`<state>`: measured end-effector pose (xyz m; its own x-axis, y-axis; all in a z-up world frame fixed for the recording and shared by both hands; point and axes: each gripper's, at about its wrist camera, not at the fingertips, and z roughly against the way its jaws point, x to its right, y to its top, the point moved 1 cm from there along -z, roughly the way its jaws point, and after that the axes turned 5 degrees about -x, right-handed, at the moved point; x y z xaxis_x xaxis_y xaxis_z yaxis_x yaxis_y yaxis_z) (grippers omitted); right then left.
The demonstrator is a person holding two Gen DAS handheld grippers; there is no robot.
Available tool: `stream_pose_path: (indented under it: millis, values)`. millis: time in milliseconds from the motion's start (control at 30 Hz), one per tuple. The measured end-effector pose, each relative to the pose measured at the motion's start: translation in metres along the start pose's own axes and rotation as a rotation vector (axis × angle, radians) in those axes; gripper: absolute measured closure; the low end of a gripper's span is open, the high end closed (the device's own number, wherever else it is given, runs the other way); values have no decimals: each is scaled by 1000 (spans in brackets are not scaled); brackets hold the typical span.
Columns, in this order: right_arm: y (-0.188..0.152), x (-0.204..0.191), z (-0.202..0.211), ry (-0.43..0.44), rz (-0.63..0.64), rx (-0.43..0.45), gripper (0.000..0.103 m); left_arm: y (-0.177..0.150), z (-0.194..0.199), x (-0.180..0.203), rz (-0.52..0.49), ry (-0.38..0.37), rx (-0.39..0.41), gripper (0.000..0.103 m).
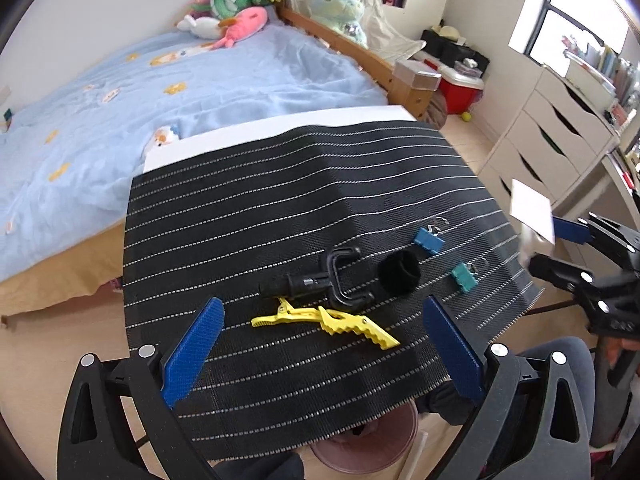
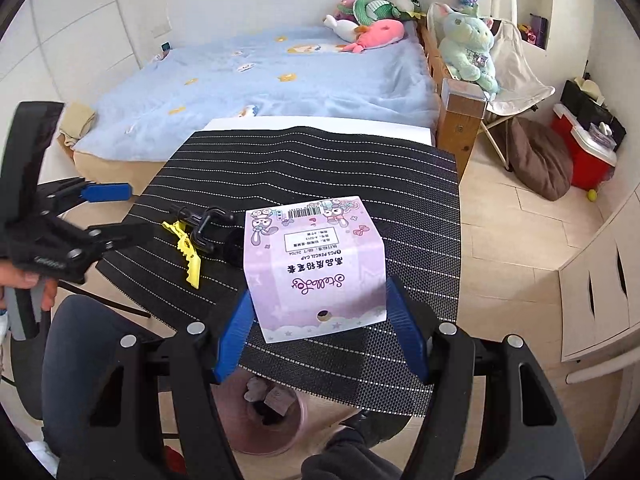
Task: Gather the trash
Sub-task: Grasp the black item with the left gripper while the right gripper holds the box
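A purple printed packaging card [image 2: 316,264] sits between the blue pads of my right gripper [image 2: 320,320], held by its edges above the striped black mat [image 2: 320,160]. It also shows in the left wrist view [image 1: 532,210] as a white card at the right gripper. My left gripper [image 1: 320,344] is open and empty over the mat's near edge. In front of it lie a yellow hair clip [image 1: 328,322], a black hook-shaped part [image 1: 320,282], a black cap [image 1: 400,272], a blue binder clip [image 1: 430,238] and a teal binder clip [image 1: 464,276]. A pink trash bin [image 2: 268,416] stands below the mat's edge.
A bed with a blue cover [image 1: 160,92] and plush toys [image 1: 232,20] lies behind the table. White drawers [image 1: 552,136] stand at the right. A red cooler [image 2: 580,152] and a brown cushion [image 2: 540,160] are on the floor. My knee [image 2: 92,344] is beside the bin.
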<state>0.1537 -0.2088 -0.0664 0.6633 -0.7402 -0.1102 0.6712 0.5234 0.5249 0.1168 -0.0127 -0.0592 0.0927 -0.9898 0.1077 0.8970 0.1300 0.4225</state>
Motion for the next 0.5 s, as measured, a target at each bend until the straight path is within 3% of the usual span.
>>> stream_pose_path:
  millis: [367,433,500]
  values:
    - [-2,2,-1,5,-7,3,39,15,-43,-7,74,101,-94,9]
    - [-2,2,-1,5,-7,2,39,15,-47,-9,84,110,-107,20]
    - [-2,2,-1,6,-7,3,39,14,-50,-10,88,118,-117,23]
